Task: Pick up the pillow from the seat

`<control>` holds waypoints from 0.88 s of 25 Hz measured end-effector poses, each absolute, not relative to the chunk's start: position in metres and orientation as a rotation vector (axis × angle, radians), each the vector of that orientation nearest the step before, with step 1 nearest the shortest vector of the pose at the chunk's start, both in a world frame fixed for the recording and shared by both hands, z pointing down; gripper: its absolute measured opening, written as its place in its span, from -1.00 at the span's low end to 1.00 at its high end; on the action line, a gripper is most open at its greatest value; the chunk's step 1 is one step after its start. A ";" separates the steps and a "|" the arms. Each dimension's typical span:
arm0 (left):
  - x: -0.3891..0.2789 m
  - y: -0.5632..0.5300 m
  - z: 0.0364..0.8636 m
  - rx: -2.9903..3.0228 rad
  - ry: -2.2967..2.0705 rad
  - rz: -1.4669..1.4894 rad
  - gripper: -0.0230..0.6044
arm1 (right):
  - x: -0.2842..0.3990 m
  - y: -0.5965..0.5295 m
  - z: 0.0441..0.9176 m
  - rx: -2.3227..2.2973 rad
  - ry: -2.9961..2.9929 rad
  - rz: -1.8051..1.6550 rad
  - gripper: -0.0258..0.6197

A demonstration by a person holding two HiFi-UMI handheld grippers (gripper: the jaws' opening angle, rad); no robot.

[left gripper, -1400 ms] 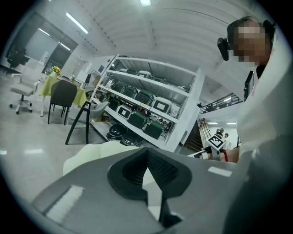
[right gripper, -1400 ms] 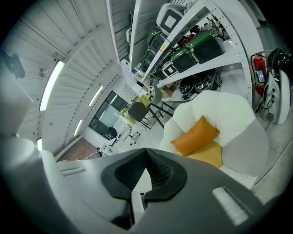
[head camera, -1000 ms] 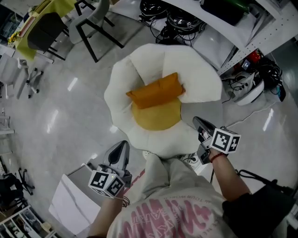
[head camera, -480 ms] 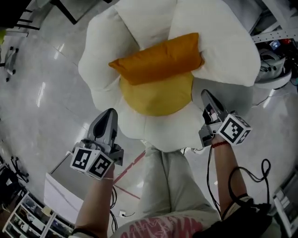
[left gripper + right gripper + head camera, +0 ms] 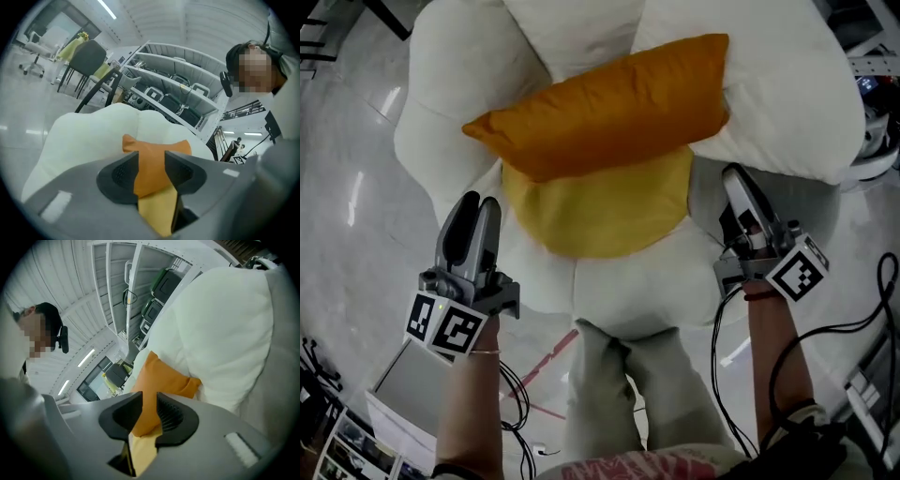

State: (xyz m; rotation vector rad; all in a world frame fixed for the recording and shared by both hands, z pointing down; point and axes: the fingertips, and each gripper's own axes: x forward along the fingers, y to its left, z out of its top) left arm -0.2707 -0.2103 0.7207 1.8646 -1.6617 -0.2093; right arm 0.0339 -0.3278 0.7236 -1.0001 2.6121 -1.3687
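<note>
An orange pillow [image 5: 600, 103] lies across a flower-shaped seat with white petals [image 5: 441, 84] and a yellow centre [image 5: 600, 211]. My left gripper [image 5: 473, 204] hovers at the seat's near left edge, short of the pillow's left end. Its jaws are opening, with a narrow gap and nothing between them. My right gripper [image 5: 739, 180] is at the seat's right side, just below the pillow's right corner, jaws also opening and empty. In the left gripper view the pillow [image 5: 157, 147] shows beyond that gripper [image 5: 150, 165]. The right gripper view shows the pillow [image 5: 161, 376] past its gripper [image 5: 149, 412].
The person's legs [image 5: 619, 375] stand against the seat's near petal. A flat white board [image 5: 403, 380] lies on the glossy floor at lower left. Cables [image 5: 853, 323] trail at the right. Metal shelving [image 5: 187, 93] and dark chairs [image 5: 89, 56] stand behind the seat.
The head view has closed in on the seat. Both grippers have moved forward to the seat's edges, and their jaws have parted from shut to a narrow gap.
</note>
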 end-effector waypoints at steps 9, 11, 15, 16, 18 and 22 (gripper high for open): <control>-0.285 -0.244 0.729 1.861 -1.676 -0.307 0.48 | 0.017 -0.369 0.704 -0.992 2.640 -1.166 -0.13; -0.286 -0.257 0.736 1.834 -1.684 -0.359 0.63 | 0.010 -0.379 0.706 -1.028 2.651 -1.120 0.01; -0.281 -0.283 0.750 1.807 -1.626 -0.470 0.66 | -0.006 -0.396 0.707 -1.065 2.707 -1.011 0.27; -0.281 -0.288 0.751 1.799 -1.610 -0.494 0.66 | -0.009 -0.401 0.709 -1.081 2.730 -0.988 0.40; -0.275 -0.298 0.756 1.806 -1.557 -0.508 0.67 | -0.012 -0.411 0.716 -1.104 2.773 -0.975 0.66; -0.256 -0.305 0.772 1.884 -1.464 -0.433 0.68 | -0.021 -0.419 0.735 -1.031 2.778 -1.077 0.67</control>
